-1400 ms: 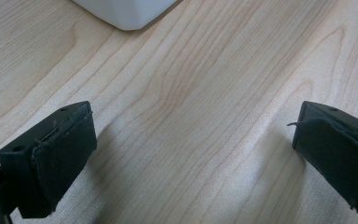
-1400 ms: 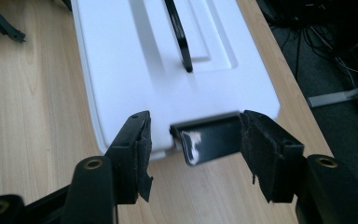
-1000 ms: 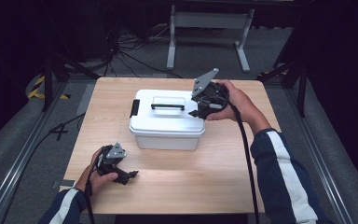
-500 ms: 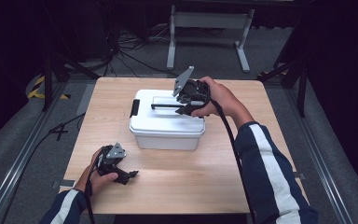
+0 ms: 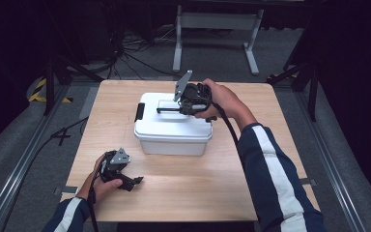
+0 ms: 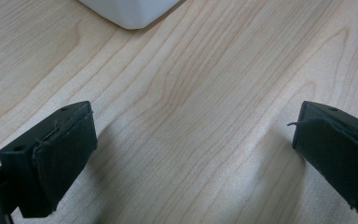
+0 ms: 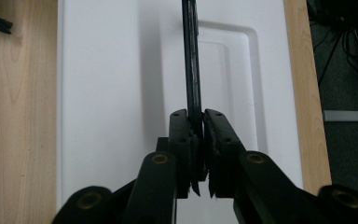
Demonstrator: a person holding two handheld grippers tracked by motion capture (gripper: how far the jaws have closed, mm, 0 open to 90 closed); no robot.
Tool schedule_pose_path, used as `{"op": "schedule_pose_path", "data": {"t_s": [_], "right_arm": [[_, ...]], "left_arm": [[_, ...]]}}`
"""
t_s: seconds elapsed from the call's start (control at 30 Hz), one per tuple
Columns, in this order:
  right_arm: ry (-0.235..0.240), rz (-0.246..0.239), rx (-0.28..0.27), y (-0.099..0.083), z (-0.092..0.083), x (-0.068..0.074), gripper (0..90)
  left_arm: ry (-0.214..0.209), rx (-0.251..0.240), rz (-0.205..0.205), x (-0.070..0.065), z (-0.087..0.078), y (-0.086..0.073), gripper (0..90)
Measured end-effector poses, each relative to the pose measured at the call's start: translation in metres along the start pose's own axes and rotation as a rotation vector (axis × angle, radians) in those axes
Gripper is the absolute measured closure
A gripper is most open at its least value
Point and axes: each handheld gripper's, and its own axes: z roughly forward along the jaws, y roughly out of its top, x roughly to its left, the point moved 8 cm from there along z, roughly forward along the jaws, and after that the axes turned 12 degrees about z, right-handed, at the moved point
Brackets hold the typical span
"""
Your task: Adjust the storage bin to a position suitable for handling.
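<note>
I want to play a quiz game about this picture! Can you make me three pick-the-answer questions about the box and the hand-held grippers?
1. Where is the left hand-held gripper?
A. On the box
B. Near the table's front-left corner
C. On the floor

2. What colour is the box?
A. White
B. Red
C. Green

3. What is the right hand-held gripper doing?
A. Wide open over bare wood
B. Shut on the box's black handle
C. Holding a cup

Answers: 1 B, the high view shows it low at the left. 2 A, its lid and walls are white. 3 B, its jaws pinch the handle.
</note>
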Motion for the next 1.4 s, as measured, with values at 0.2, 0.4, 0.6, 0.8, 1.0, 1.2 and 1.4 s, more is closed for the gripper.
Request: {"op": "schedule_pose_path", "data": {"t_s": [0.2,0.4,0.6,0.8,1.0,1.2,1.4], "right_arm": [[-0.007,-0.008,0.035,0.002,0.005,-0.005,77.1],[0.008,-0.021,0.047,0.003,0.012,-0.003,83.1],[0.001,-0.017,0.031,0.004,0.011,-0.005,84.4],[-0.010,-0.025,0.023,0.005,0.007,-0.005,84.4],[-0.026,-0.029,-0.004,0.007,0.001,-0.006,84.5],[-0.028,-0.021,-0.039,0.008,-0.008,-0.007,84.5],[-0.035,-0.029,-0.059,0.009,-0.019,-0.006,84.5]], "left_arm": [[0.001,0.002,-0.005,0.000,0.000,0.000,0.2],[0.004,0.003,0.001,0.001,0.000,0.000,0.1],[0.003,0.003,0.002,0.001,0.000,0.000,0.2],[0.005,0.001,0.002,0.001,0.000,0.000,0.2],[0.005,0.000,0.002,0.001,0.000,0.000,0.2],[0.003,0.003,0.002,0.001,0.000,0.000,0.2],[0.006,-0.001,0.001,0.001,0.000,0.000,0.2]]}}
